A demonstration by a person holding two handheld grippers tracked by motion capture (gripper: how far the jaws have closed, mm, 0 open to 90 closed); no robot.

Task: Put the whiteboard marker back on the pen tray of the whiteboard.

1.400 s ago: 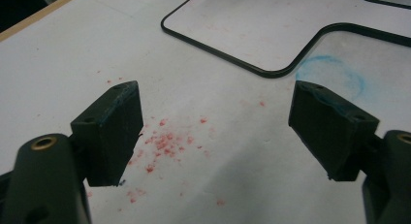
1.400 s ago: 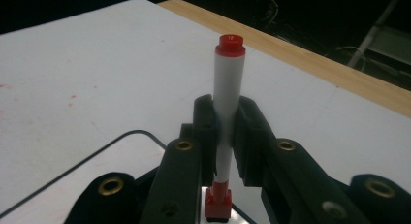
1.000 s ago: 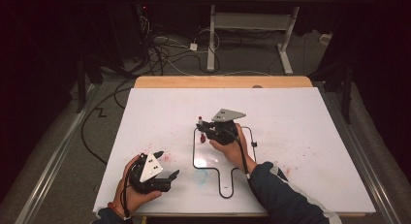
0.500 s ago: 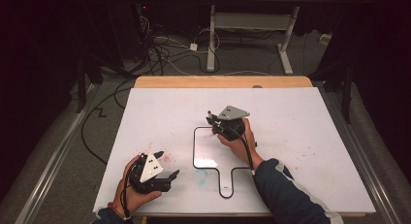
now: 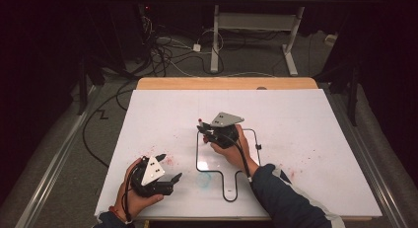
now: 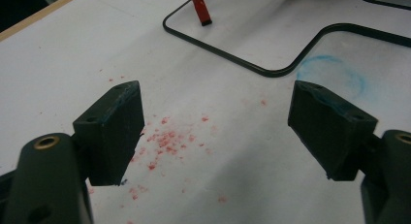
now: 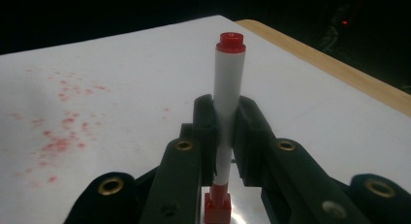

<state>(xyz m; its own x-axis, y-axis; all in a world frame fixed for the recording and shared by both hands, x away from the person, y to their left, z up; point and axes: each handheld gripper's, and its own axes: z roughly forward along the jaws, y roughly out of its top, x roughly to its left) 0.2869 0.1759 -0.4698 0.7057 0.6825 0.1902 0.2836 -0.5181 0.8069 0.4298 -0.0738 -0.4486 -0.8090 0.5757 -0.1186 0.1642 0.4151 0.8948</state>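
Apparently the right tongs [image 7: 224, 136] are clenching a red marker [image 7: 228, 83] upright for drawing on the whiteboard [image 5: 315, 134], while the left tongs [image 6: 215, 132] are resting released.

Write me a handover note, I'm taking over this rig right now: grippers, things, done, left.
Right gripper: shut on the white marker with red ends, at the far left corner of the black outline on the white board.
Left gripper: open, holding nothing, near the board's front edge beside red specks.
Done: nothing traced in red that I can see.
Left: probably tracing the outline.
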